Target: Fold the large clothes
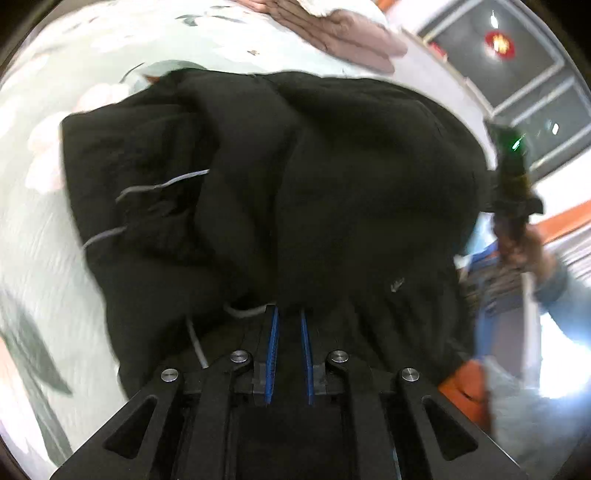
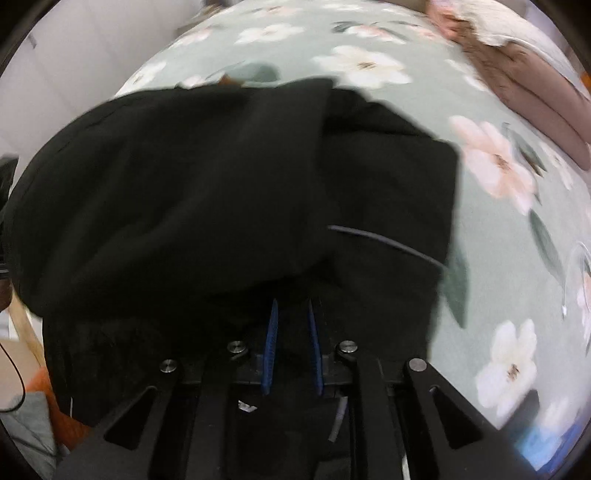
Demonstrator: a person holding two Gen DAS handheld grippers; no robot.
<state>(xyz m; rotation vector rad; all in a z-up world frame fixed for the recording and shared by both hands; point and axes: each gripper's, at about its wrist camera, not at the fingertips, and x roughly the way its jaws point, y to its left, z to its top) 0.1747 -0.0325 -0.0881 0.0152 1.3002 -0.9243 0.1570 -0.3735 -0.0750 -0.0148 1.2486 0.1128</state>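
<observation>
A large black hooded garment (image 1: 303, 192) with grey drawstrings lies bunched on a floral bedsheet (image 1: 44, 229). My left gripper (image 1: 289, 314) is shut on the garment's near edge, black cloth pinched between its blue pads. In the right wrist view the same black garment (image 2: 207, 192) fills the middle. My right gripper (image 2: 292, 306) is shut on its near edge too. The right gripper also shows at the right edge of the left wrist view (image 1: 511, 173), held by a hand.
Folded brown and white clothes (image 1: 340, 33) lie at the far side of the bed, also seen in the right wrist view (image 2: 524, 85). A window (image 1: 517, 62) is beyond. An orange item (image 2: 55, 413) and grey cloth lie low at the left.
</observation>
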